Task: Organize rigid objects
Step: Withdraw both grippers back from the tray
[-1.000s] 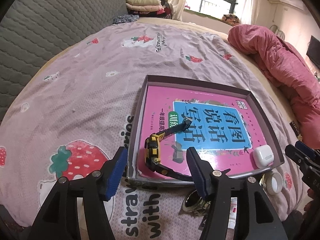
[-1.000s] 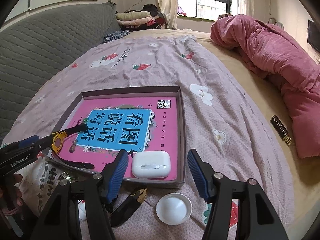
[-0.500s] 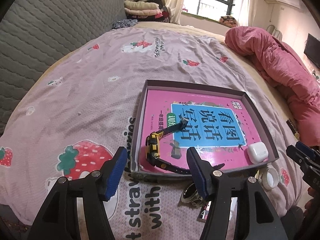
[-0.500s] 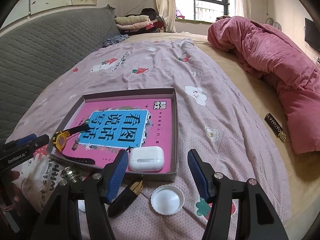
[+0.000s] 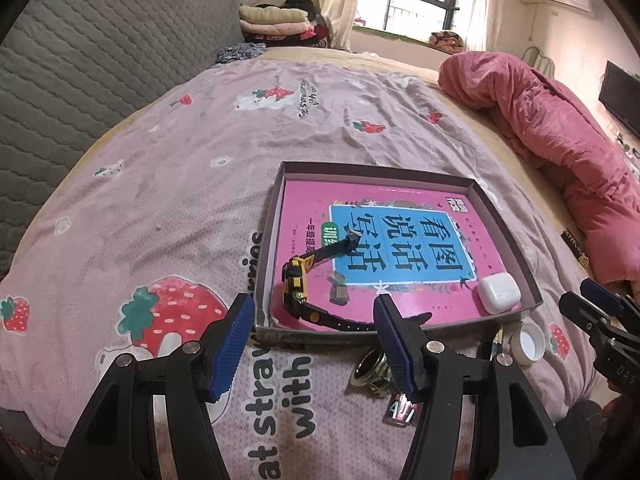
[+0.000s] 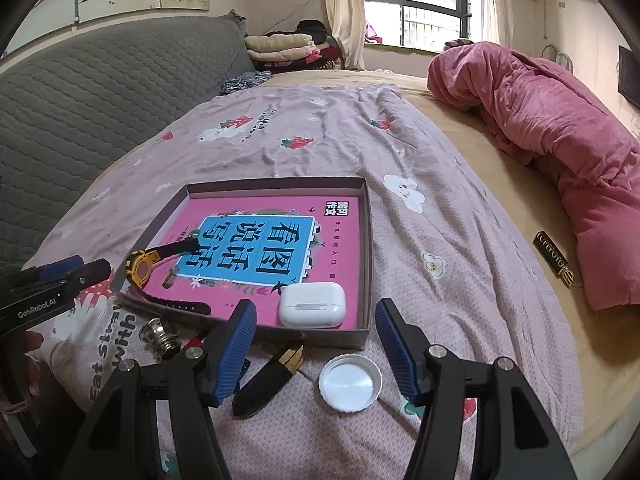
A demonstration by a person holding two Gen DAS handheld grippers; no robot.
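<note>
Both grippers have pulled back and up over the last second, so the tray [image 6: 362,264] looks smaller and farther off in both wrist views, and more of the bedspread [image 5: 168,184] shows.

So we're between picks, I'd say. The watch [image 5: 296,286] and the white earbud case [image 6: 313,305] already sit in the tray on top of the pink book [image 6: 340,236]. Left out on the bedspread, just in front of the tray's near wall, are the white bottle cap [image 6: 350,382], a black and gold clip thing [image 6: 269,380] and a small metal knob [image 6: 160,338].

Left gripper [image 5: 314,344] has its fingers spread wide, holding nothing, touching nothing. Right gripper [image 6: 316,348] is the same, wide and empty, hovering above the cap.

Next move is probably dropping the right one onto the cap, which is low and flat, so it needs a careful rim pinch.
</note>
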